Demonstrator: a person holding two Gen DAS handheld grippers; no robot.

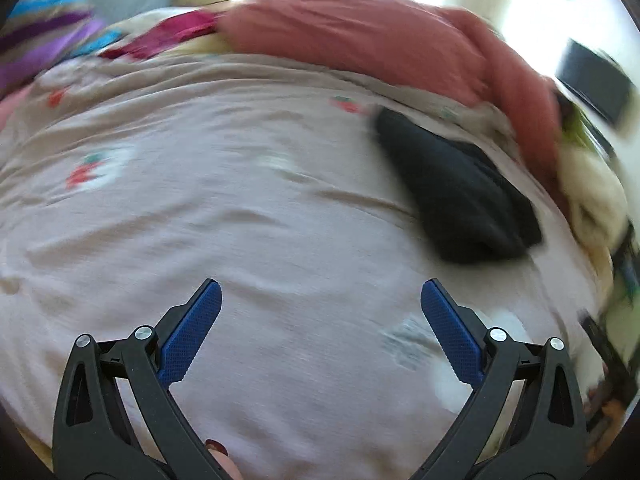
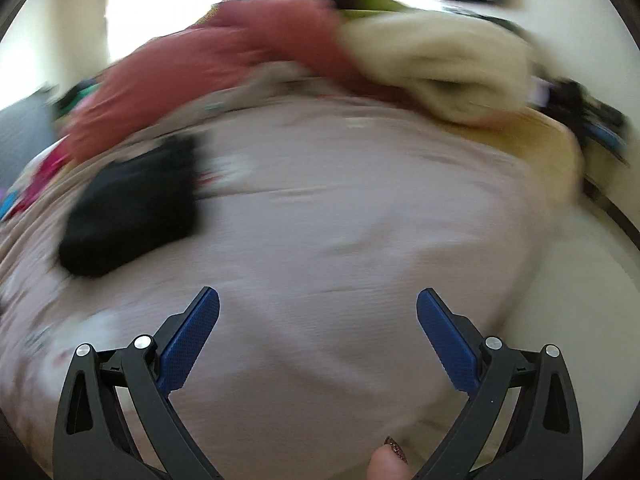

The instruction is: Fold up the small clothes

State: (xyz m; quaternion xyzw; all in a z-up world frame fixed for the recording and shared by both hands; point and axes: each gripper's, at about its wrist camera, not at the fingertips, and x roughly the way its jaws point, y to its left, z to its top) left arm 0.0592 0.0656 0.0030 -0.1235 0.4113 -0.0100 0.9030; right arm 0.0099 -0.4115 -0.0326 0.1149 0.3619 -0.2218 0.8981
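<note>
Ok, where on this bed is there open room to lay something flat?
Free: the pinkish bedspread ahead of the open left gripper, bordered on its right by the dark folded garment. Crowded: the far edge, under the rust-red cloth and cream fabric.

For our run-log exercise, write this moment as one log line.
left gripper: open, empty | right gripper: open, empty | black garment: folded on bedsheet | red garment: behind, unfolded
</note>
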